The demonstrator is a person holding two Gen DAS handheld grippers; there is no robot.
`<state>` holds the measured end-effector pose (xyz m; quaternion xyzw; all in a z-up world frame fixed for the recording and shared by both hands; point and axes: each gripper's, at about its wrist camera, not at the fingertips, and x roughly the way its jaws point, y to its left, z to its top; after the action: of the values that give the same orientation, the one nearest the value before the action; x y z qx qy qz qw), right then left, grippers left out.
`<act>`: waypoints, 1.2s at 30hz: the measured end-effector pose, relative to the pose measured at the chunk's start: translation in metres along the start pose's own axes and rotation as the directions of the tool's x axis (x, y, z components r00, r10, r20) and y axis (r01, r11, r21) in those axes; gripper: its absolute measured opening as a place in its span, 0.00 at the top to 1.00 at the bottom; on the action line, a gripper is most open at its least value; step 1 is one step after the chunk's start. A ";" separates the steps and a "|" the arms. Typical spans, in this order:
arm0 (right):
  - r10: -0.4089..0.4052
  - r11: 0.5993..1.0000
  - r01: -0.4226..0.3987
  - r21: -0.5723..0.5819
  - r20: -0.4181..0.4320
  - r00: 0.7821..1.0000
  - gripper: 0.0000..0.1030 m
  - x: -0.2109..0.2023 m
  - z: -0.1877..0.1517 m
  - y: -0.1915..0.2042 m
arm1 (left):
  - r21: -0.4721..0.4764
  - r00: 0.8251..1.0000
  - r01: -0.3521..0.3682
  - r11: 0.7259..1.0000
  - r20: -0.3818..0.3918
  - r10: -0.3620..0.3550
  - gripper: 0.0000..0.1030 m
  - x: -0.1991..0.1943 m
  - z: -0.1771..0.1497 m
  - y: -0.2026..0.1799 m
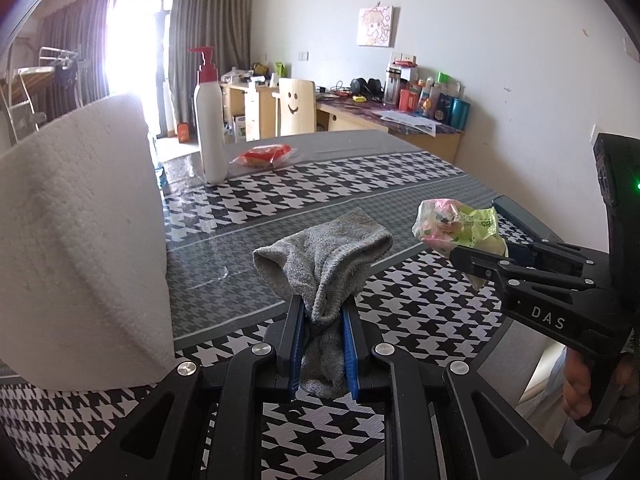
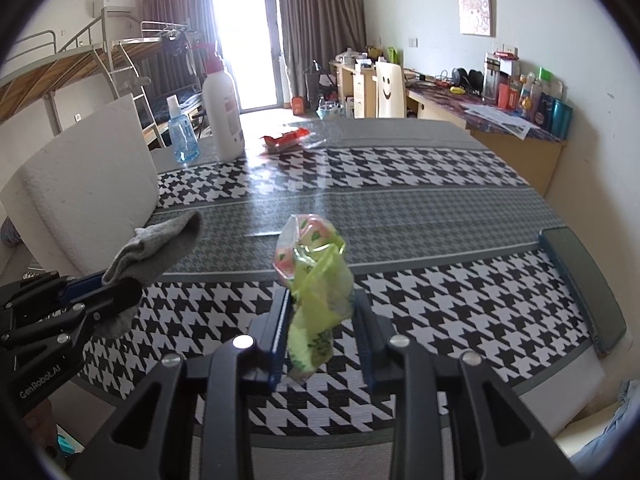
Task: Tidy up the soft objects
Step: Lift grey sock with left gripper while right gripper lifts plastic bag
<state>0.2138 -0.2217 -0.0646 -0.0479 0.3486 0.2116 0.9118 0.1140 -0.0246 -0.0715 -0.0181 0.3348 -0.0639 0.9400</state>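
The left gripper (image 1: pixel 322 312) clamps the grey sock (image 1: pixel 324 256) at mid-length, so both ends droop. The right gripper (image 2: pixel 322 312) pinches the crumpled plastic packet (image 2: pixel 314 276). Both items hang clear above the houndstooth table (image 2: pixel 440 300), probably for carrying.

The paper towel roll (image 1: pixel 76 240) runs off the left edge of the left wrist view and hides most of the blue spray bottle (image 1: pixel 159 174) behind it, the window (image 1: pixel 132 52) at upper left is blown out white, and the desk clutter (image 1: pixel 424 92) is too small to name.
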 end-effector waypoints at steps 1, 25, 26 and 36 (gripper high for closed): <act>0.000 1.000 0.000 -0.001 0.005 1.000 0.66 -0.001 0.001 0.001 | 0.001 1.000 -0.002 1.000 0.004 0.002 0.82 -0.001 0.001 0.000; 0.023 1.000 -0.021 -0.015 0.126 0.992 0.66 -0.027 0.021 0.005 | 0.034 0.994 -0.026 0.999 0.103 0.023 0.82 -0.032 0.016 0.002; 0.021 1.000 -0.019 -0.013 0.129 0.991 0.66 -0.028 0.022 0.004 | 0.038 0.994 -0.029 0.999 0.108 0.025 0.82 -0.033 0.018 0.002; 0.029 1.000 -0.027 -0.011 0.160 0.987 0.66 -0.036 0.027 0.003 | 0.045 0.990 -0.044 0.998 0.139 0.037 0.82 -0.037 0.030 0.004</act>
<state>0.2053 -0.2255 -0.0202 -0.0298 0.2739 0.2291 0.9336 0.1049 -0.0158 -0.0254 0.0068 0.2677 -0.0513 0.9621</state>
